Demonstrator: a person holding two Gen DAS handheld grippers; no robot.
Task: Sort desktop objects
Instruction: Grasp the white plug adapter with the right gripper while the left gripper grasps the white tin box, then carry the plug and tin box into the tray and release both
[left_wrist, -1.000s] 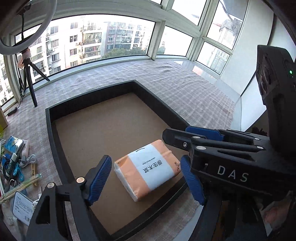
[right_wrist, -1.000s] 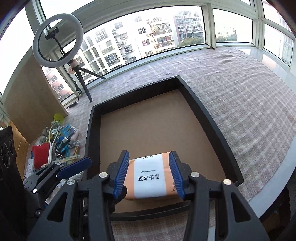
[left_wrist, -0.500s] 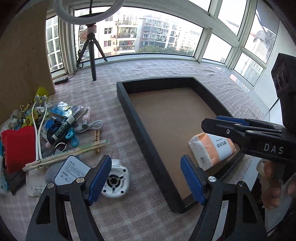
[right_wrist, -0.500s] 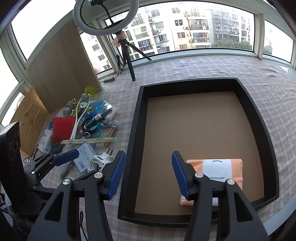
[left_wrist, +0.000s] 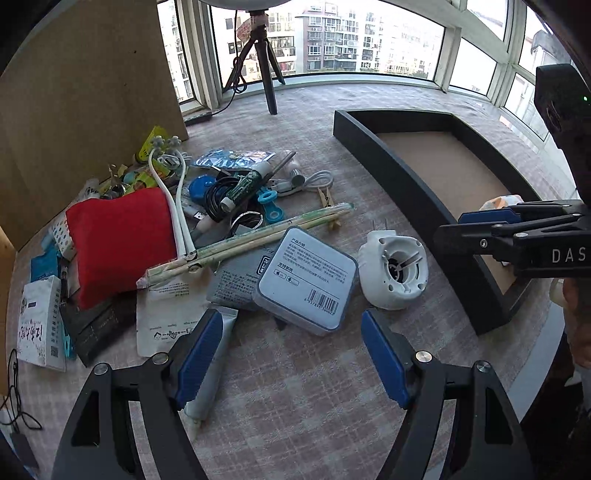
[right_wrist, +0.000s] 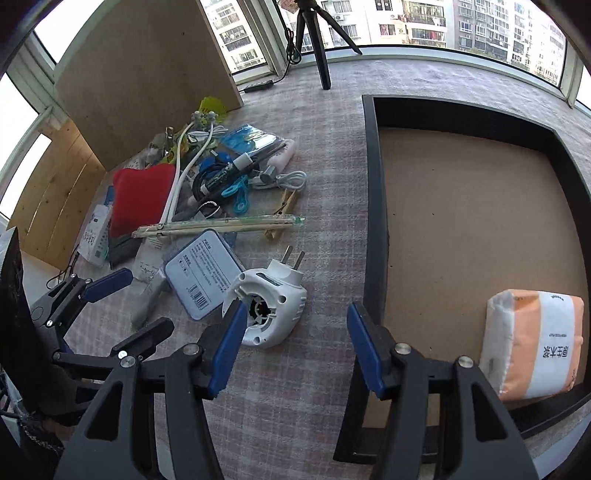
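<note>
Right wrist view showed the right gripper (right_wrist: 291, 347) with fingers wide and holding nothing, poised above the desk (right_wrist: 325, 229) between the plug unit (right_wrist: 271, 304) and the near wall of the tray (right_wrist: 373, 236). The left gripper (left_wrist: 291, 363) was likewise wide and empty, hovering over the near edge of the clutter.

The tissue pack (right_wrist: 535, 343) lay inside the tray at its near right corner, close against the wall. The other items remained unsorted on the desk, left of the tray.

Nearest candidate: the plug unit, lying on its side just beside the tin (left_wrist: 306, 278), its two prongs pointing away from the grippers. Judged to be hard moulded plastic, light, rigid, and smooth enough to slip. The rounded body offers poor purchase; the narrower neck behind the prongs looked the safer hold. The open cavity should not be pinched.

The tin appeared stiff, flat and slick, resting partly on a grey packet (left_wrist: 236, 280). A grip across its short edges was judged best, as the lid may flex.

The chopsticks (left_wrist: 251, 240) in their sleeve lay across the pile, thin and prone to roll. The red pouch (left_wrist: 122, 240) looked soft and would compress under the fingers. The cables (right_wrist: 284, 181) were tangled with neighbours and would likely drag them.
</note>
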